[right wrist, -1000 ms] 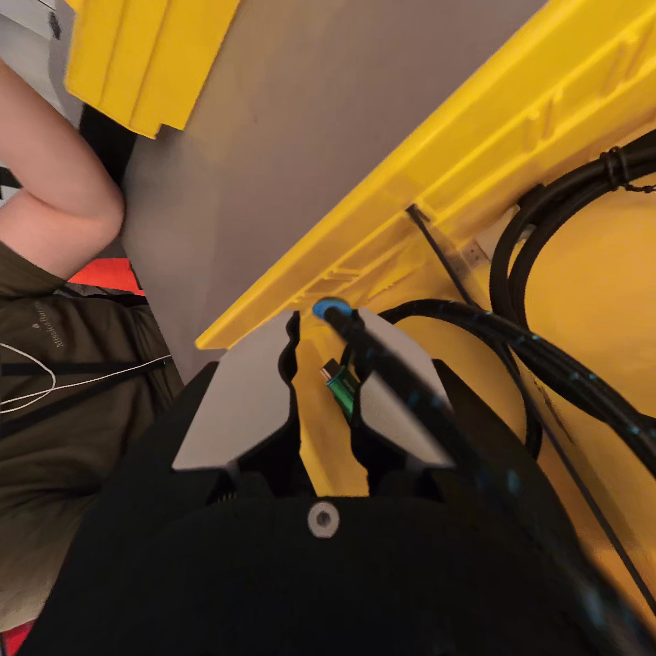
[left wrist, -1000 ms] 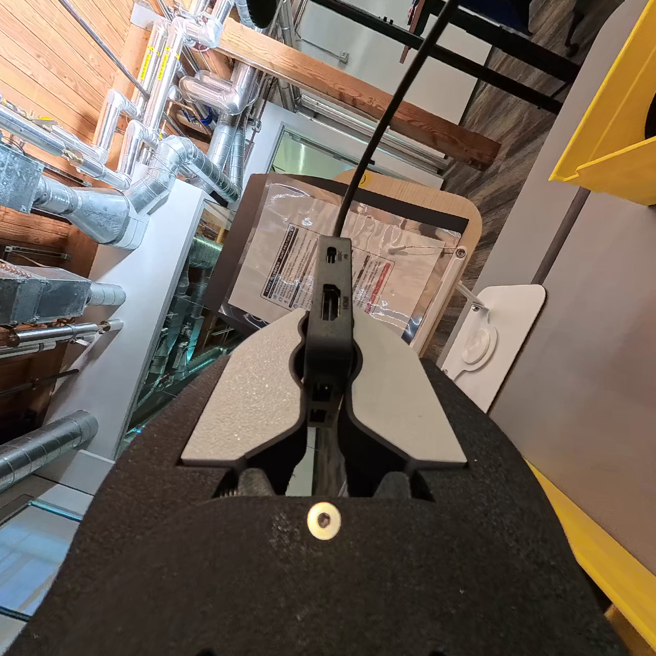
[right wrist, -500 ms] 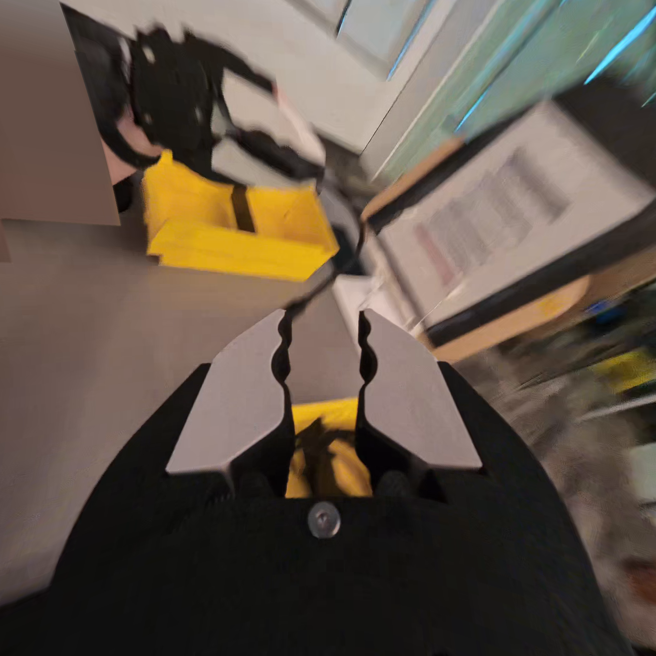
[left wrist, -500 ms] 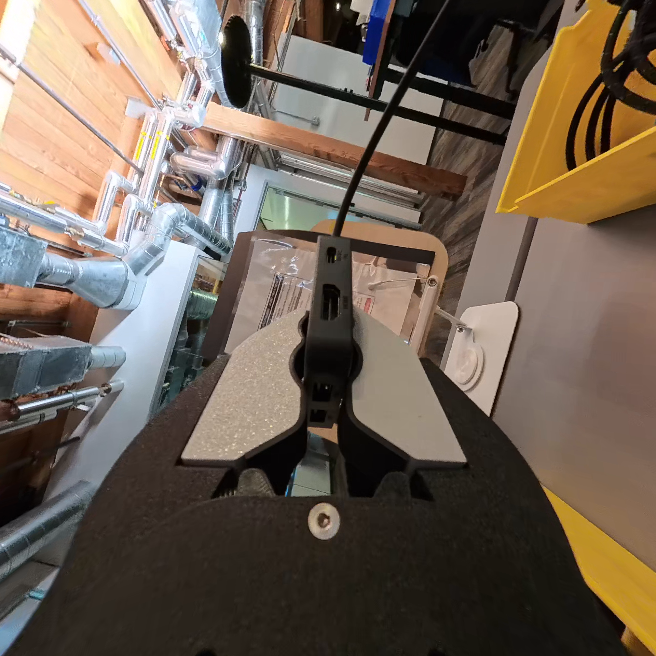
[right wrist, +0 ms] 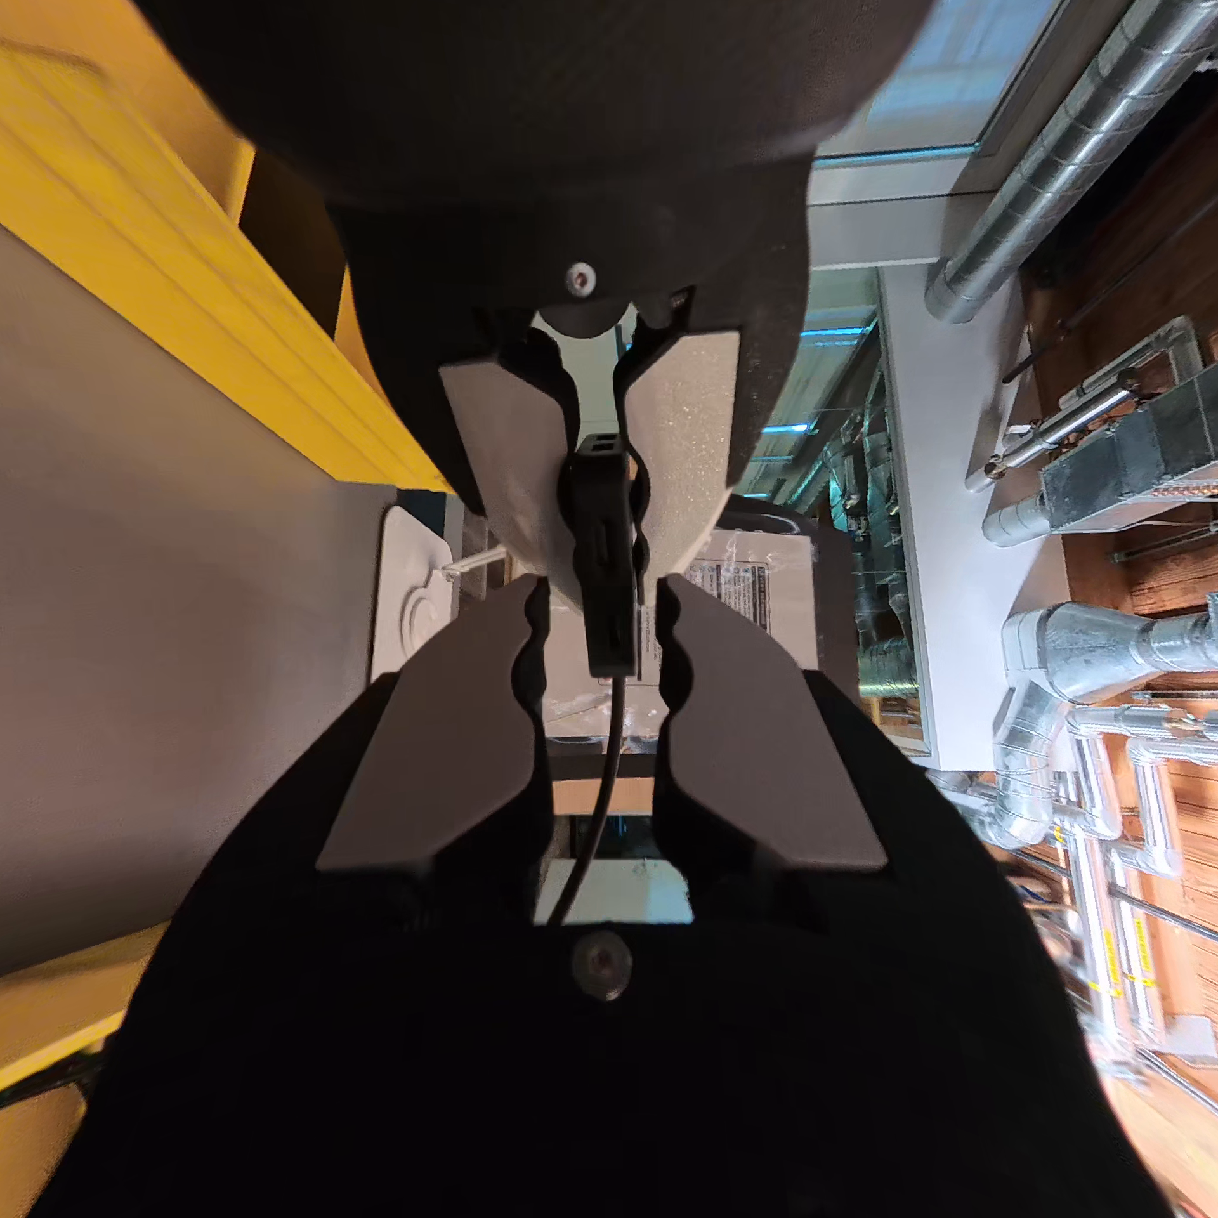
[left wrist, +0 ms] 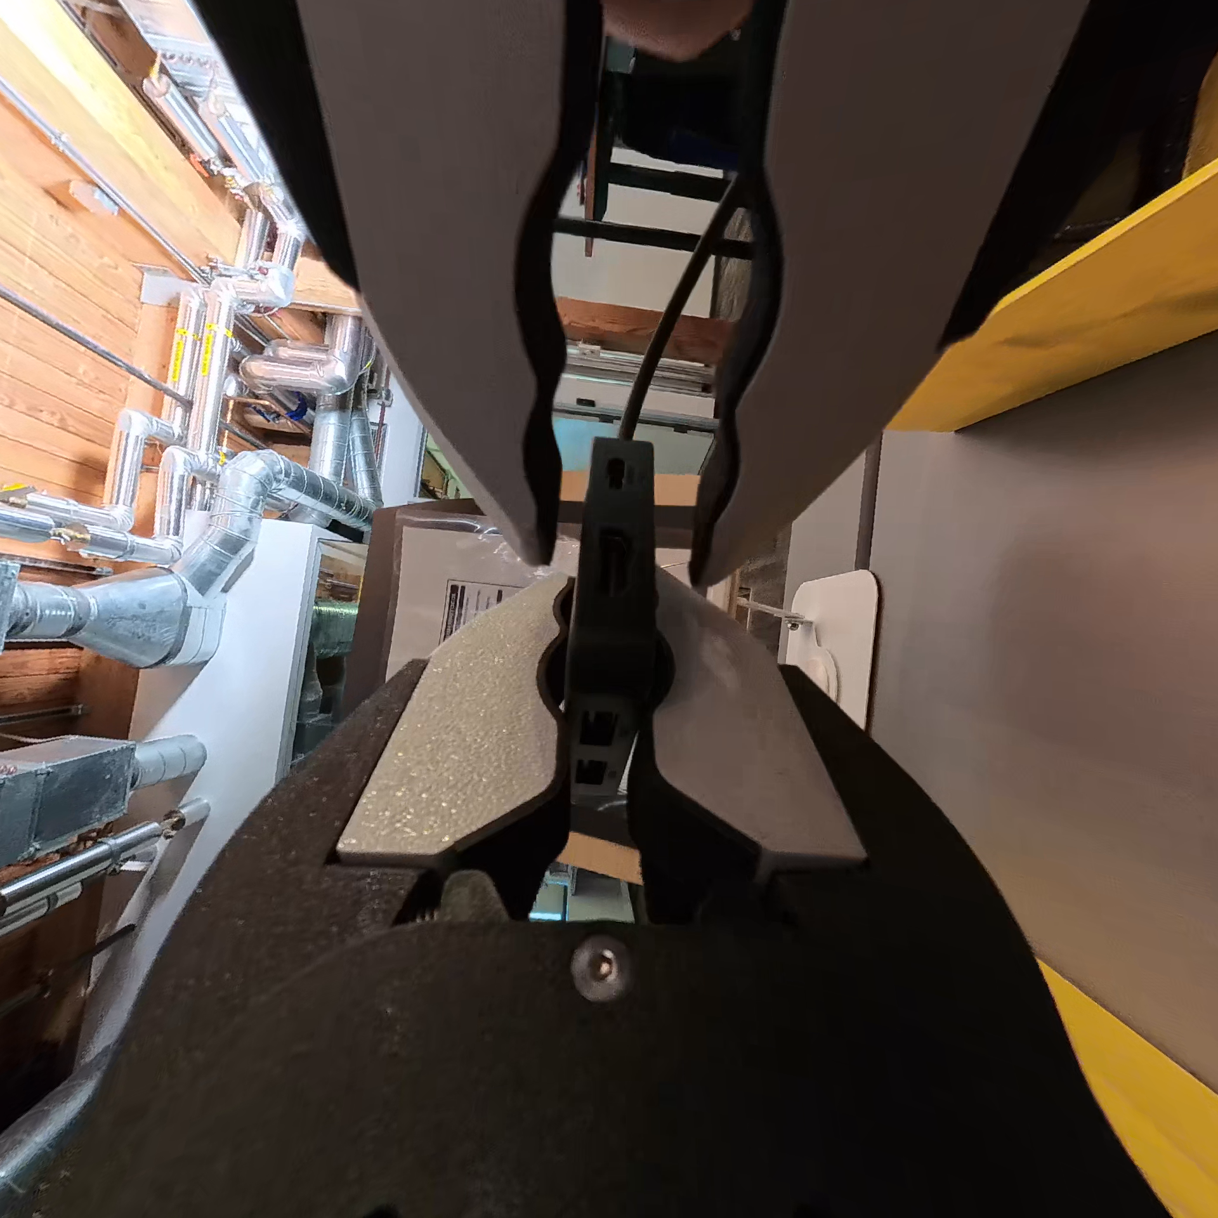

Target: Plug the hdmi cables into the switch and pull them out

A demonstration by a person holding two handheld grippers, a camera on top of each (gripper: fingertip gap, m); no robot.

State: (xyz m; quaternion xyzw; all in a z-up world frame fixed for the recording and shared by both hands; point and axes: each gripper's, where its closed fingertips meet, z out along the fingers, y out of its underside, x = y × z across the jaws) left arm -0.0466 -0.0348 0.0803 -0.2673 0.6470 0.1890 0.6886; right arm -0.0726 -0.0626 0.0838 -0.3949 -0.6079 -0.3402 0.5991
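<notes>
The switch (left wrist: 614, 593), a slim black plastic box with small rectangular ports cut into its narrow edge, is sitting clamped upright between the two grey fingers of the left gripper (left wrist: 609, 596), its lower part lodged in the rounded notch of their wavy inner edges. Those fingers (left wrist: 461, 738) are showing a grainy, sparkling matte finish above a rough, black, foam-like body. A thin black cable (left wrist: 666, 329) is running out of the switch's far end and curving away between the fingers of the right gripper (left wrist: 616, 570), which is reaching in from the opposite side. That gripper's smooth grey fingers (left wrist: 448, 263), scalloped along the inside, are standing apart, one on each side of the switch's far end and not touching it.

In the right wrist view, the right gripper (right wrist: 600, 583) is framing the same switch (right wrist: 605, 580) with its fingers parted; the box's cable end is lying in the gap between the tips, clear of both, and the cable (right wrist: 603, 778) is hanging down the middle of the opening toward the camera. The left gripper (right wrist: 596, 560) is facing it, closed tight on the box.

A yellow plastic bin (left wrist: 1054, 316) with a ribbed rim is lying beside the grippers on a flat grey tabletop (left wrist: 1054, 659). Shiny silver ducts and pipes (left wrist: 198, 580) are crossing a wood-planked surface behind.
</notes>
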